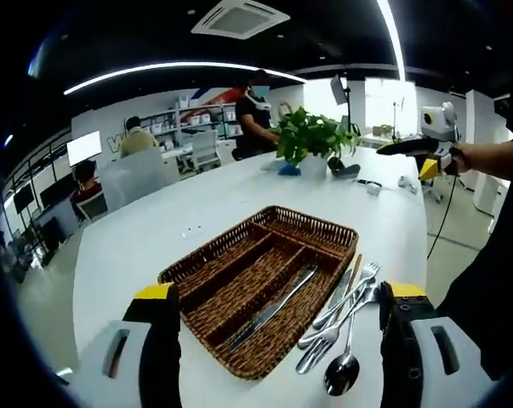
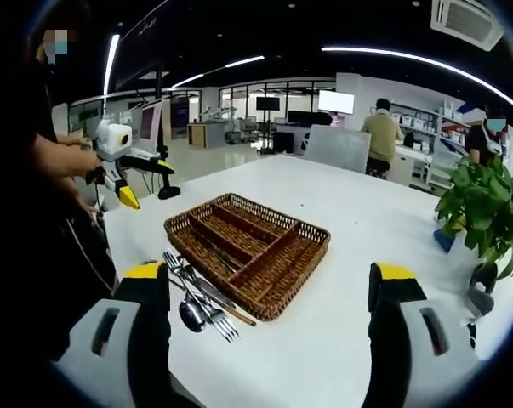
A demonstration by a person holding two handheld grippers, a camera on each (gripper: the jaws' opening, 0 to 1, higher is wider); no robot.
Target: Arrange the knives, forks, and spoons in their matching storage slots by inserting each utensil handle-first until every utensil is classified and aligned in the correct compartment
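Here, both my tools hang open and empty over the broad white desk [image 1: 154,229] — left tool [image 1: 277,340], right tool [image 2: 269,327]. The brown wicker tray with divided slots [image 1: 230,255] holds one steel knife [image 1: 273,306]; a pile of steel forks and spoons [image 1: 341,319] lies just beside it. Beyond — a green potted plant [image 1: 311,140], office shelves, seated people.

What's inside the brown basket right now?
A knife lies in one long slot of the wicker basket. The other slots look empty, though the near wall hides part of their floors. More cutlery lies on the table beside the basket.
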